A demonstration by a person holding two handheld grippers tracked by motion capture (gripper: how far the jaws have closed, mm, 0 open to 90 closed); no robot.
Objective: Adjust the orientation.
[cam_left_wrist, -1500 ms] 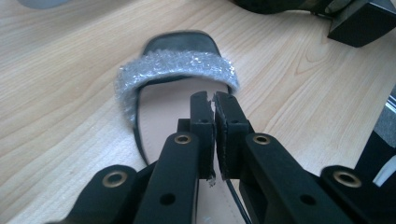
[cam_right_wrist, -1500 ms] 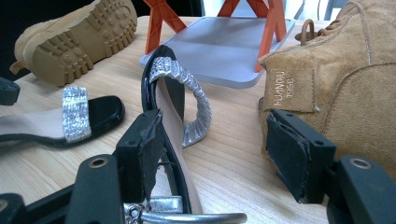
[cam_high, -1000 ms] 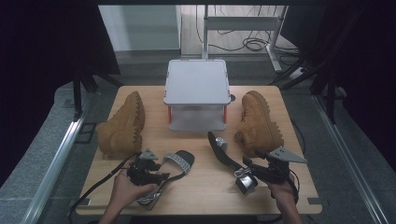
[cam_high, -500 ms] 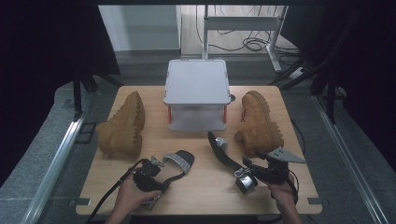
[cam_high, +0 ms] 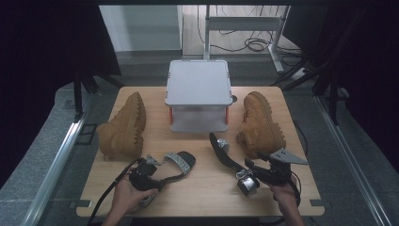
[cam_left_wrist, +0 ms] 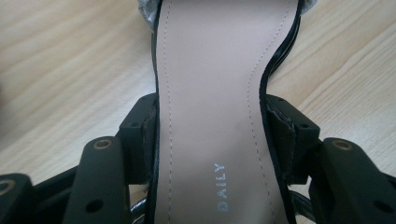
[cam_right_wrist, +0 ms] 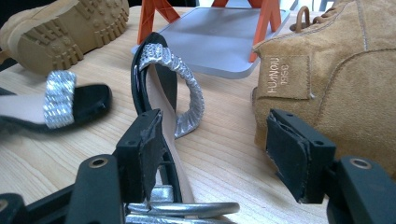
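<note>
A black sandal with a silver strap (cam_high: 181,162) lies left of centre on the wooden table (cam_high: 202,188). My left gripper (cam_high: 155,176) has its heel end. Its beige insole (cam_left_wrist: 210,116) runs between the jaws, which have just been closing, and both pads (cam_left_wrist: 142,140) touch its edges. A second black sandal (cam_high: 223,150) lies on its side in front of my right gripper (cam_high: 244,172). In the right gripper view this sandal (cam_right_wrist: 159,84) leans by the left jaw, and the right gripper (cam_right_wrist: 219,154) is open, its other pad free.
A tan boot (cam_high: 123,127) lies on its side at the left. Its mate (cam_high: 260,122) stands at the right, close to the right gripper and large in its view (cam_right_wrist: 336,84). A grey-topped stand on orange legs (cam_high: 197,84) sits at the middle back.
My left hand has drawn slightly toward the near edge at the sandal's heel end. The right hand and both boots have not moved.
</note>
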